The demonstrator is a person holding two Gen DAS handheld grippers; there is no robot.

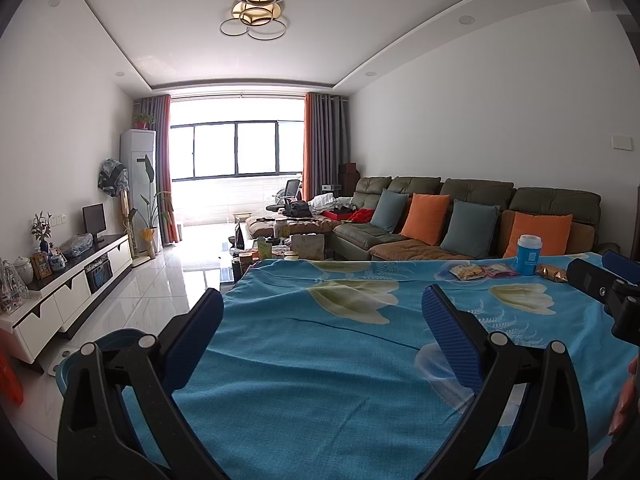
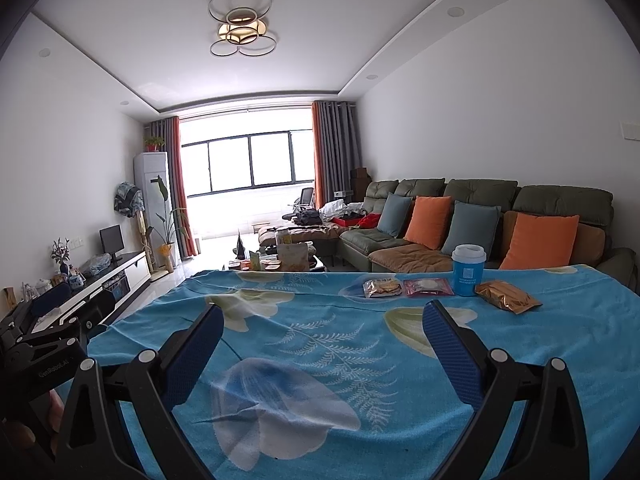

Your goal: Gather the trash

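Home living room: sofa [image 2: 472, 216] with cushions [image 2: 427, 222], TV stand [image 1: 76, 280], monitor [image 1: 94, 219], curtained window [image 1: 236, 148], standing air conditioner [image 1: 137, 176], ring ceiling lamp [image 1: 258, 4].

At nine o'clock of the left wrist view, the basin [image 1: 116, 340] shows only a rim, the rest hidden behind the left gripper [image 1: 322, 318], and the right gripper [image 1: 612, 280] is cut off at three o'clock. In the right wrist view the cup [image 2: 468, 270] hides the near end of the gold packet [image 2: 507, 297], and its print, like that on the two wrappers [image 2: 383, 287] at one o'clock, is too small to read. The clutter on the low table [image 2: 276, 262] at twelve o'clock is too small to name.
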